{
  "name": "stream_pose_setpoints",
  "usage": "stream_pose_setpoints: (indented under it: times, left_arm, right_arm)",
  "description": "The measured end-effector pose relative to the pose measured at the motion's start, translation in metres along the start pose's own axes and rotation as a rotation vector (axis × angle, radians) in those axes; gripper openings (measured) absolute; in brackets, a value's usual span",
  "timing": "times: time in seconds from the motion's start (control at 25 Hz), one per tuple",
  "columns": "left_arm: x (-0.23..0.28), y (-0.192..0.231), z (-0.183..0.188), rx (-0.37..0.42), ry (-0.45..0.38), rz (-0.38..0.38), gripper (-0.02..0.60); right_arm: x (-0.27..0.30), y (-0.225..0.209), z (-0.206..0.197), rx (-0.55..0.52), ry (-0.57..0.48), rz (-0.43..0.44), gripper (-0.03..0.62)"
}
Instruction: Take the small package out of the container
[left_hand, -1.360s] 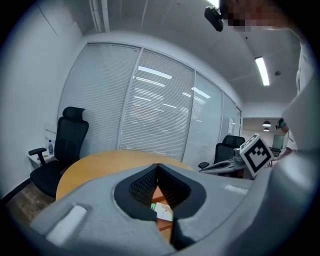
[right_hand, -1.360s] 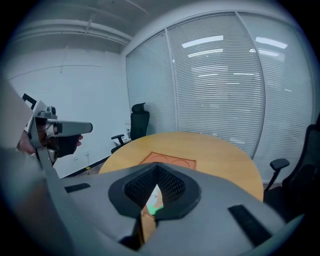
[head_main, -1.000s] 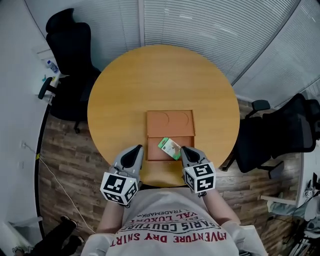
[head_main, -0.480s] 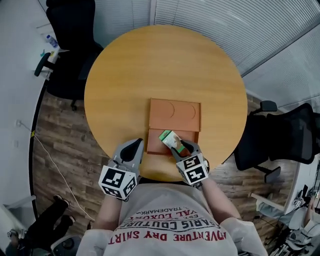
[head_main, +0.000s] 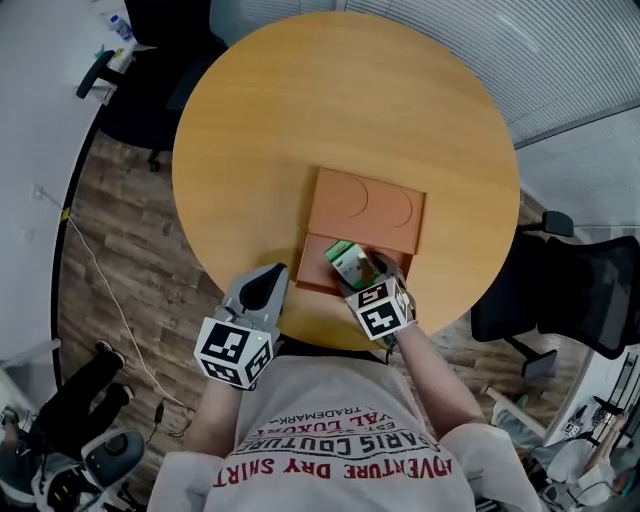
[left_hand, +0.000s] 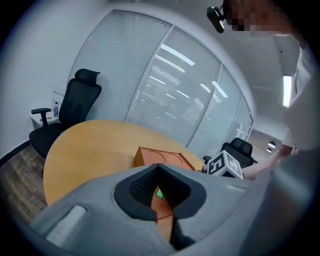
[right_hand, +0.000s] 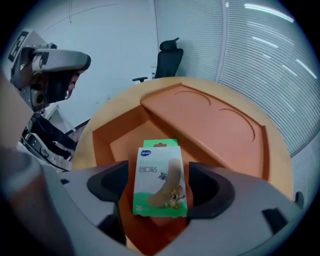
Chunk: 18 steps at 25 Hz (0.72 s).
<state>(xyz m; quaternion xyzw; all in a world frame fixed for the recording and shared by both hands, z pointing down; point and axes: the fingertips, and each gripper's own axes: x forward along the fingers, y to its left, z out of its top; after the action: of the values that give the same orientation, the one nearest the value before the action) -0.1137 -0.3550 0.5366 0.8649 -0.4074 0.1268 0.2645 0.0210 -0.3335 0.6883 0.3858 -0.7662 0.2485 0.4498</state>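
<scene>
**Package (right_hand: 159, 181) lies loose in container (head_main: 366, 206) as the right gripper (right_hand: 158, 176) lets go**

The right gripper's jaws have just been opening and now stand wide on either side of the green-and-white package, neither pad pressing it. The package sits in the open near section of the orange container, whose far half is covered by a lid marked with two round outlines. The left gripper (head_main: 267, 287) hangs at the near edge of the round table (head_main: 300, 100), just beside the container, its jaws closed together on nothing.

Package (left_hand: 159, 193) mostly hidden (behind left claw (left_hand: 158, 167)).
</scene>
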Motion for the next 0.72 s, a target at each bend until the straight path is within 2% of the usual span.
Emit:
stream_pose_setpoints:
  times: [0.32, 0.52, 0.72]
  left_arm:
    - [-0.008, 0.018, -0.012, -0.024, 0.011, 0.044, 0.011]
    - [-0.005, 0.020, -0.013, 0.024, 0.019, 0.050, 0.011]
    - [0.000, 0.011, -0.010, 0.032, 0.021, 0.023, 0.011]
  right_arm:
    - [0.023, -0.001, -0.007, 0.011, 0.111, -0.019, 0.380]
    - [0.027, 0.000, -0.005, 0.019, 0.092, -0.026, 0.391]
    - [0.026, 0.000, -0.003, 0.032, 0.060, -0.026, 0.385]
